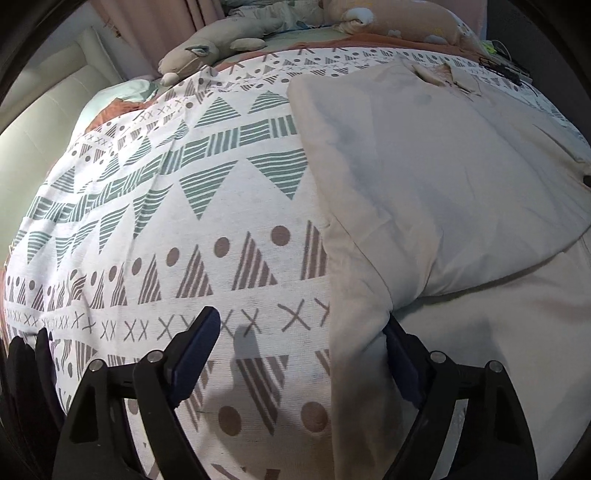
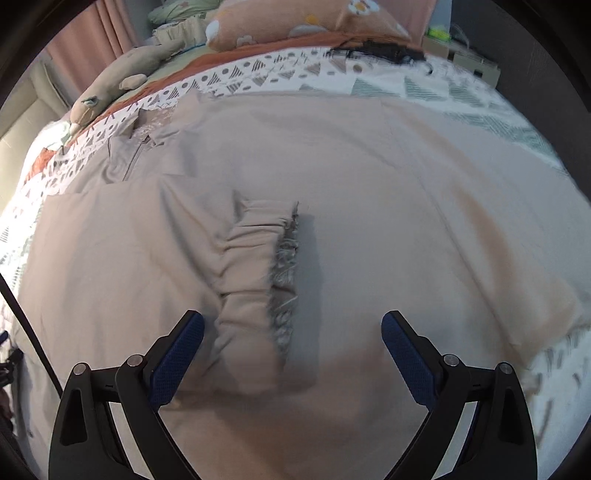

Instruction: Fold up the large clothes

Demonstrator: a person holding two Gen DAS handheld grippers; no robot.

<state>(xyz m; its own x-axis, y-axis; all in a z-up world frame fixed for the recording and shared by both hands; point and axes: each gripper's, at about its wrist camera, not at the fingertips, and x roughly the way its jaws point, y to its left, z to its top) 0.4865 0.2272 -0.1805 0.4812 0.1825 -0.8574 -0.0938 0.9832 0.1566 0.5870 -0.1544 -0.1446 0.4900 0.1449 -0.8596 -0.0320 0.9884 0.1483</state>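
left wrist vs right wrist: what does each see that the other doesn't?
Left wrist only: the left gripper, open, straddling the garment's side edge, with a wide stretch of bare patterned bedspread beside it.
Right wrist only: the right gripper, open over the middle of the garment, where a gathered cuff with a grey lining lies on top.
Both: the beige garment spread flat on the bedspread, its zip collar at the far end, the plush toy and floral pillow behind.
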